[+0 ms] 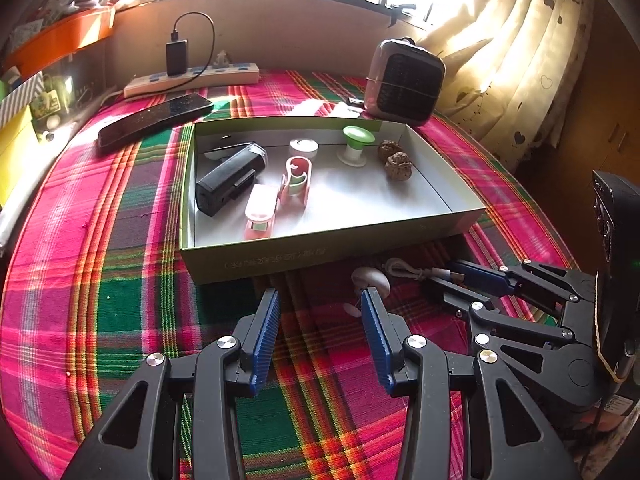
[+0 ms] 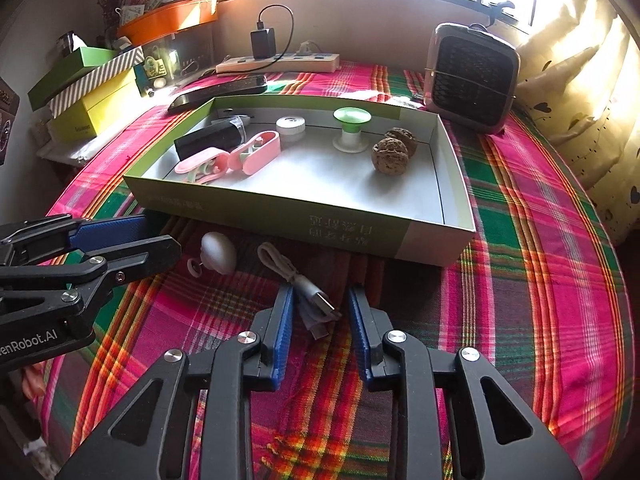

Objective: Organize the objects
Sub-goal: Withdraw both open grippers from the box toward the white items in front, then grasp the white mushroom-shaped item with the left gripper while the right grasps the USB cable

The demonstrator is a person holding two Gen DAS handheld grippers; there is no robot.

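A shallow green box on the plaid cloth holds a black device, pink clips, a white round case, a green-topped spool and two walnuts. A white egg-shaped hook and a short white USB cable lie in front of the box. My left gripper is open and empty, just left of the hook. My right gripper is open, its fingers straddling the cable's plug ends.
A small heater stands behind the box at the right. A black phone and a power strip with a charger lie behind it at the left. Stacked boxes and an orange tray fill the far left.
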